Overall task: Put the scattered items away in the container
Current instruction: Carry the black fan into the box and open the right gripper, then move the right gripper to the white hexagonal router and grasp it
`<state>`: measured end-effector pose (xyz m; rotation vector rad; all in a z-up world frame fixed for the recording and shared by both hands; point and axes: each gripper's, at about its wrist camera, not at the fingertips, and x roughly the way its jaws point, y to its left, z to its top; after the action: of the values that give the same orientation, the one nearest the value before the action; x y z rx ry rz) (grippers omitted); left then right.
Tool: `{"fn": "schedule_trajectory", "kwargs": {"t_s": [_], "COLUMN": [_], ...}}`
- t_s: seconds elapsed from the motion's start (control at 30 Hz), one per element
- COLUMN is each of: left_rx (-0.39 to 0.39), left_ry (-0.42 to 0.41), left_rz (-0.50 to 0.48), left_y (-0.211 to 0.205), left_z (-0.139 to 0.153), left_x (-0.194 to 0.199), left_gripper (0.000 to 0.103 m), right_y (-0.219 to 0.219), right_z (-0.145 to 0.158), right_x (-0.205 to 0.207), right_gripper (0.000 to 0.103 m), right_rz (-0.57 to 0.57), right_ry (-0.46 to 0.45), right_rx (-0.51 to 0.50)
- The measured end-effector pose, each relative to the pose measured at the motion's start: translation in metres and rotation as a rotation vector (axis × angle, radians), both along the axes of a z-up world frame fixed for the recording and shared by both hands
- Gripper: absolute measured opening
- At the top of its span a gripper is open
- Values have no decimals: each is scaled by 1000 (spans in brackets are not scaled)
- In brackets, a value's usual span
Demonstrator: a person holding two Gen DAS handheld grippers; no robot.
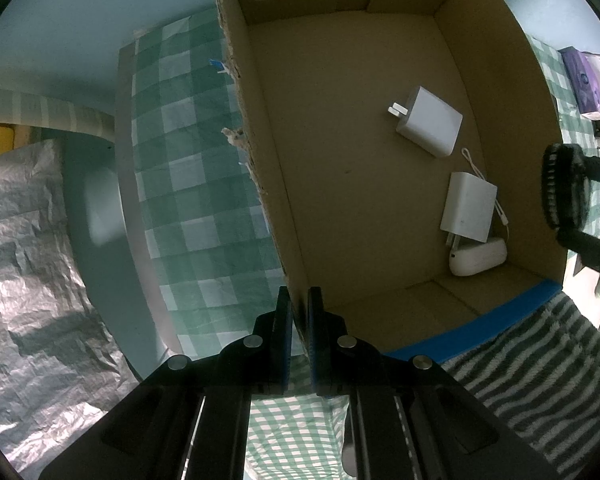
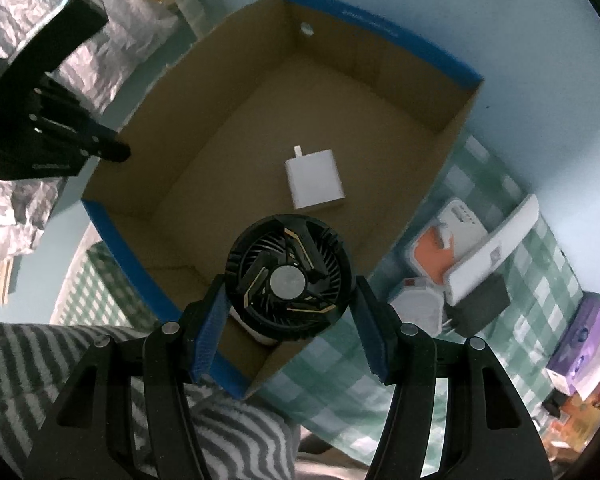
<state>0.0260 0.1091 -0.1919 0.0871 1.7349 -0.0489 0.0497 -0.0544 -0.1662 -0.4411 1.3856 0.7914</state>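
1. Pinching the small black fan [image 2: 288, 278] by its round rim between the right gripper [image 2: 288, 320] pads, just above the cardboard box [image 2: 440, 152] near corner.
2. Clamping the box's torn wall edge, left gripper [image 1: 299, 320] pressed together.
3. Probably light, rigid plastic; grille looks fragile, so rim hold suits.

The left gripper [image 1: 299, 312] straddled the cardboard box's [image 1: 260, 184] side wall, one finger outside over the tablecloth [image 1: 188, 184], one inside. Ahead of it, in the box, lay a charger [image 1: 428, 122], with a second charger [image 1: 468, 208] and an oval case [image 1: 478, 257] nearer. The fan [image 2: 290, 278] sat between the right gripper's [image 2: 290, 316] fingers, over the box's near corner.
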Motion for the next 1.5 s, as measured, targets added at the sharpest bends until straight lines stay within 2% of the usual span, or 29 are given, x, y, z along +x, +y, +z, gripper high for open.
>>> {"fn": "schedule_trajectory", "kwargs": {"t_s": [0.67, 1.07, 1.13, 1.5], "left_rx": [2, 3, 4, 7], "left_ry": [0, -6, -6, -6], "left_rz": [-3, -2, -2, -10], "left_y": [1, 3, 3, 3], "left_z": [-1, 1, 1, 2], "left_x": [2, 1, 1, 2], "left_gripper": [5, 5, 5, 5], "right_y": [13, -5, -9, -56], "right_z": [-21, 2, 6, 26], "right_x": [-12, -7, -5, 12], "right_gripper": [61, 61, 64, 66], "right_rz": [42, -28, -42, -167], "right_ry": [4, -10, -15, -48], "right_rx": [-41, 25, 37, 68]}}
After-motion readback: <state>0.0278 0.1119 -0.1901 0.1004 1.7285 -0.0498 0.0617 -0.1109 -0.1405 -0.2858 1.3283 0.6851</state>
